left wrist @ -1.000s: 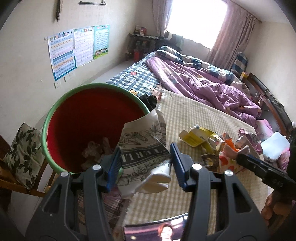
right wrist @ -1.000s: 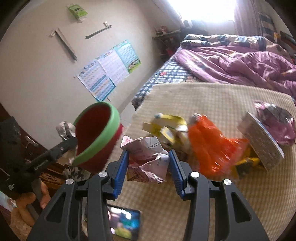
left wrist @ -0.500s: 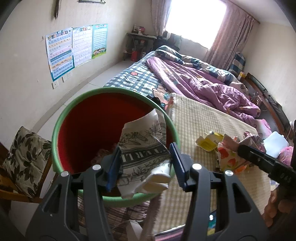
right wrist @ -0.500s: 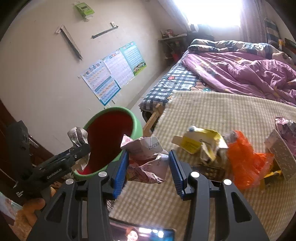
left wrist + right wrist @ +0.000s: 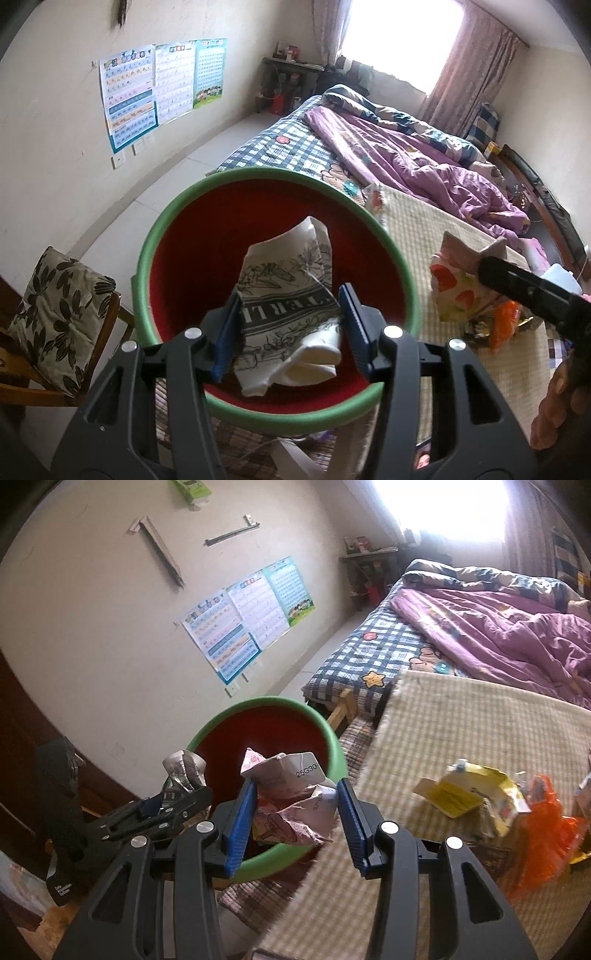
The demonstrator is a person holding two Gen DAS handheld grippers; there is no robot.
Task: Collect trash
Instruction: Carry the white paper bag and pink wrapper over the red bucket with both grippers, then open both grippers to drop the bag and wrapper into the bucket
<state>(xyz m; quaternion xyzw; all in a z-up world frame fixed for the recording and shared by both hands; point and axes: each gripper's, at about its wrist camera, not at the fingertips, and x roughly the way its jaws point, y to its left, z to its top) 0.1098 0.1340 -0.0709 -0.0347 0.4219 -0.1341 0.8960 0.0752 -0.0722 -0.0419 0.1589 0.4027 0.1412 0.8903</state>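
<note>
My left gripper (image 5: pixel 290 328), pinching the crumpled white printed paper wrapper (image 5: pixel 286 317), hangs directly above the red, green-rimmed round plastic bin (image 5: pixel 146 266), while my right gripper (image 5: pixel 295 821), pinching the crumpled pink paper carton (image 5: pixel 291 803), is only over its near rim.

Crumpled black-and-white paper (image 5: pixel 288 295): "TERLI", partial. Pink crumpled wrapper (image 5: pixel 295 801): "25G30" at its 1 o'clock corner. Wall posters (image 5: pixel 247 616): unreadable.
</note>
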